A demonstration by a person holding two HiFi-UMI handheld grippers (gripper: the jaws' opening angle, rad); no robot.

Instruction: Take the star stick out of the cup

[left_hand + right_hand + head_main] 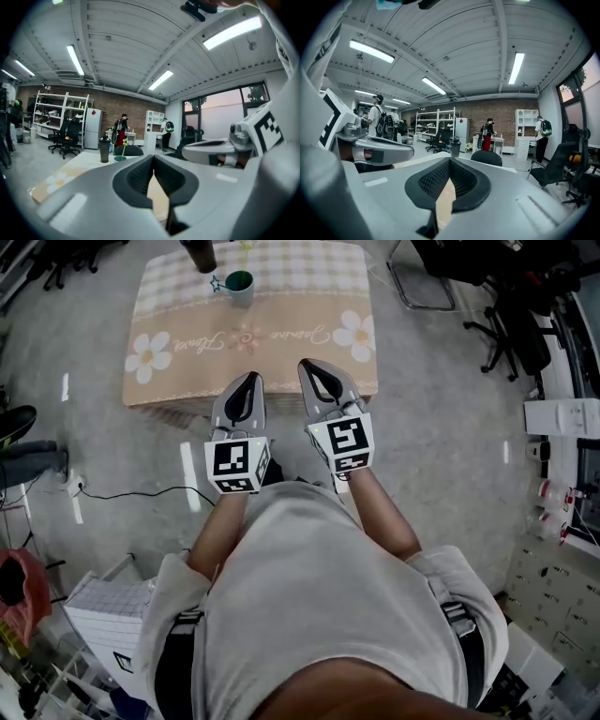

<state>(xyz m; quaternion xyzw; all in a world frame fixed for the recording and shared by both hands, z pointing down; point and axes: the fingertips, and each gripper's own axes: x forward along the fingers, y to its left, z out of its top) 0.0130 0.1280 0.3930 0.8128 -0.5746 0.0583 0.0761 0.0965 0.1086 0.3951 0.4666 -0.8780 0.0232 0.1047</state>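
A teal cup (239,284) stands near the far edge of a table (281,334) covered with a checked, flower-print cloth. In the left gripper view the cup (120,158) holds a thin stick with a yellow star (124,142) on top, standing upright. My left gripper (246,382) and right gripper (309,367) hover side by side over the table's near edge, well short of the cup. Both point toward the table with the jaws together and nothing in them. The closed pads fill the left gripper view (153,157) and the right gripper view (450,159).
A dark tumbler (199,254) stands just left of the cup. A small star shape (216,283) sits beside the cup. Office chairs (511,324) stand to the right, a cable (141,491) runs on the floor at left, and people stand by distant shelves (65,112).
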